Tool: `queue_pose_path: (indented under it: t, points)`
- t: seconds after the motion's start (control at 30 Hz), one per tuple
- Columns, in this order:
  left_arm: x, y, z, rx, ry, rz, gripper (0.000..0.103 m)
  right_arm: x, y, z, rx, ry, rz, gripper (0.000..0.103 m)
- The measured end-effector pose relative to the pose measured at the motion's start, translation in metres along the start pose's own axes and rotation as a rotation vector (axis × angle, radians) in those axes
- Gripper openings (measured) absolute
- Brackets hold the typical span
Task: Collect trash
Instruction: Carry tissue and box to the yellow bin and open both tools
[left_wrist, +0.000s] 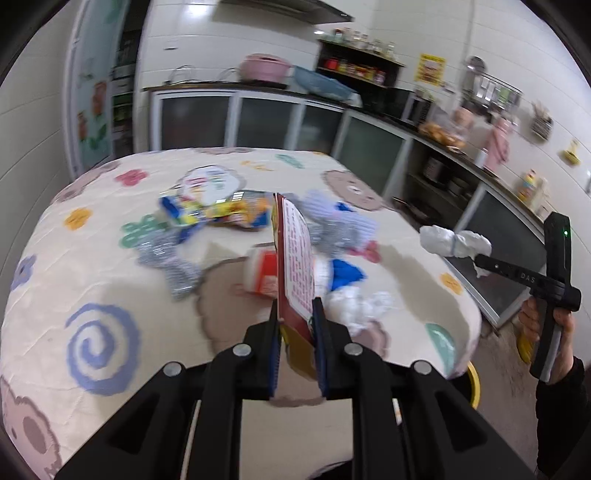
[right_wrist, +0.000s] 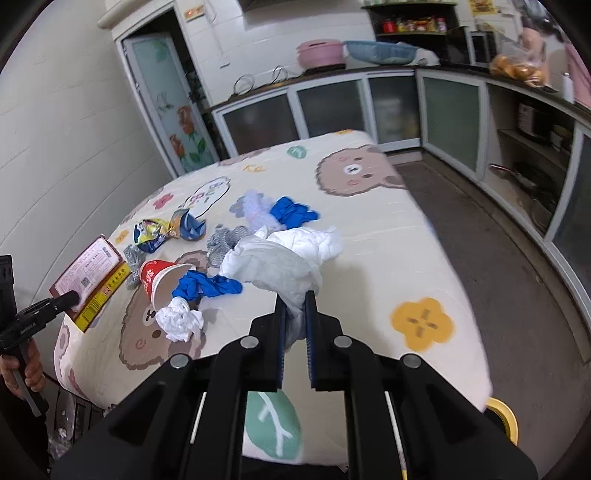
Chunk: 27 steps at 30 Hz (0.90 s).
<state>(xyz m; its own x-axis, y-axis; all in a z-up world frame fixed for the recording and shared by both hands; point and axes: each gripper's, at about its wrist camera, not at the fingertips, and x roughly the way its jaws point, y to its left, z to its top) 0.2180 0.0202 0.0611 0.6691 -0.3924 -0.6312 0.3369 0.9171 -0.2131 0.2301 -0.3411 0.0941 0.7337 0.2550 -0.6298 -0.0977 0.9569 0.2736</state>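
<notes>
Red carton (right_wrist: 88, 280) clamped flat in the left gripper (left_wrist: 297, 314), lifted at the table's (right_wrist: 424, 258) left edge. Next, red paper cup (right_wrist: 159, 277) on its side, blue glove (right_wrist: 207, 286) and white wad (right_wrist: 181, 319) touching it. Rightward, right gripper (right_wrist: 295, 312) pinches crumpled white plastic (right_wrist: 280, 258), held above the cloth.

A flat red-and-yellow cardboard box (left_wrist: 295, 258) is held edge-up, and a crumpled white plastic bag (right_wrist: 284, 258) hangs lifted. On the desk (right_wrist: 369, 229) lie a tipped red paper cup (right_wrist: 159, 277), blue gloves (right_wrist: 207, 286), white tissue wad (right_wrist: 181, 321) and crinkled snack wrappers (right_wrist: 166, 232).
</notes>
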Motion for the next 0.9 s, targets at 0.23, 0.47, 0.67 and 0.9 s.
queue_pose_path:
  t: [0.23, 0.47, 0.67, 0.9]
  points:
    - [0.013, -0.067, 0.005, 0.109, 0.016, -0.130, 0.014, -0.061, -0.039, -0.018, 0.057, -0.073, -0.067, 0.009]
    - [0.049, -0.159, -0.002, 0.260, 0.087, -0.302, 0.014, -0.115, -0.088, -0.063, 0.130, -0.078, -0.224, 0.009]
    - [0.086, -0.245, -0.018, 0.372, 0.160, -0.466, 0.014, -0.138, -0.130, -0.118, 0.213, -0.030, -0.362, 0.009]
    - [0.130, -0.326, -0.048, 0.468, 0.261, -0.573, 0.014, -0.140, -0.168, -0.175, 0.321, 0.031, -0.439, 0.009]
